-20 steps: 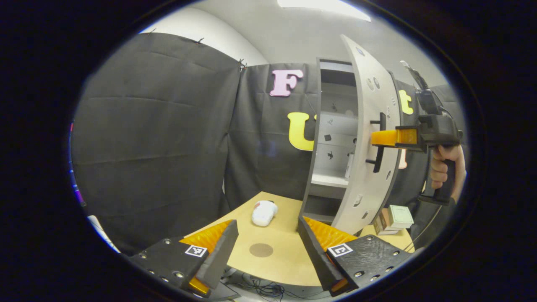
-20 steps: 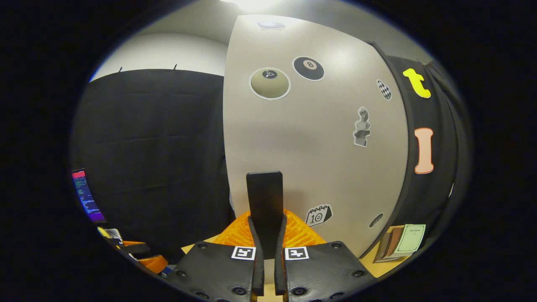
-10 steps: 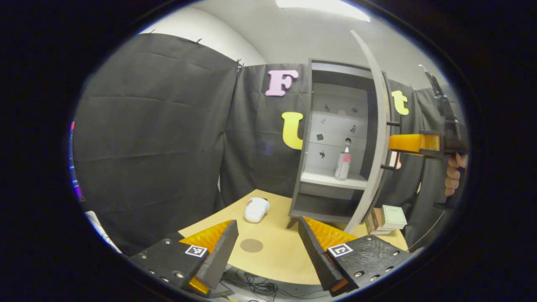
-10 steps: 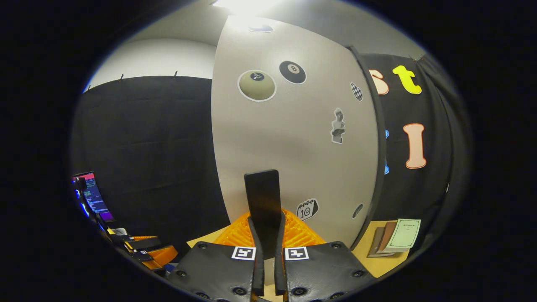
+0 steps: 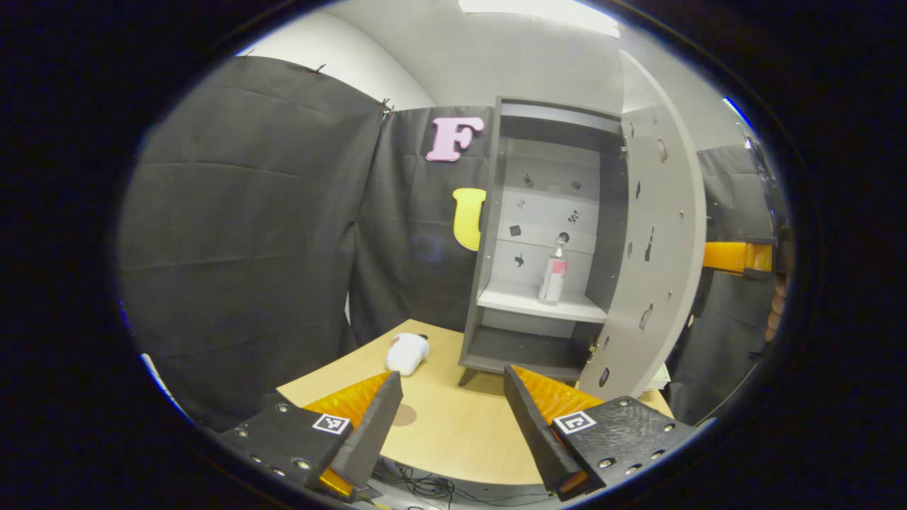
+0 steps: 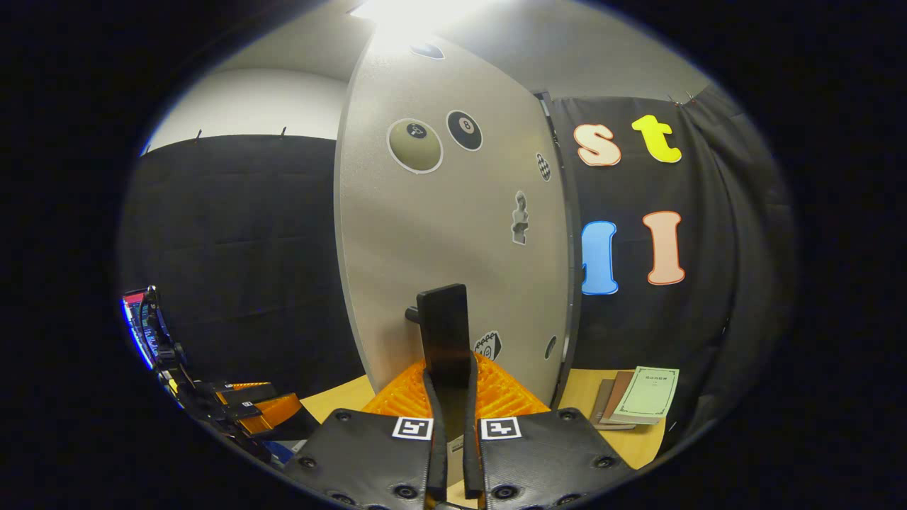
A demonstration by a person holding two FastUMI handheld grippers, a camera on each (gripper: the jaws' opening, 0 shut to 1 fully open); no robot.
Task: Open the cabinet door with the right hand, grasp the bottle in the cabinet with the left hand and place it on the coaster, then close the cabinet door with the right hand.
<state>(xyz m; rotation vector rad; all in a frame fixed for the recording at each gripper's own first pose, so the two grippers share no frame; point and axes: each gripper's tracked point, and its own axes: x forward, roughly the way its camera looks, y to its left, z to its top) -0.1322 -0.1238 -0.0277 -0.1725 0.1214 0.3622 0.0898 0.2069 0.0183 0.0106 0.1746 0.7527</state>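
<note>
Bottle (image 5: 552,271) upright on cabinet shelf (image 5: 538,304)

Grey cabinet door (image 6: 453,234), stickered; bottle (image 5: 553,273) seemingly clear with pink label.

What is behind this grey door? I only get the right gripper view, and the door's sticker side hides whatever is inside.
Observer: The door, which the right gripper clamps by its handle, stands wide open. In the cabinet a bottle stands upright on the shelf.
Operator: Is the other gripper reaching for it?
Observer: No. The left gripper is open and low over the near part of the table, well apart from the cabinet.
Operator: Where would the bottle go?
Observer: A round brown coaster lies on the table, partly behind one finger of the left gripper.
</note>
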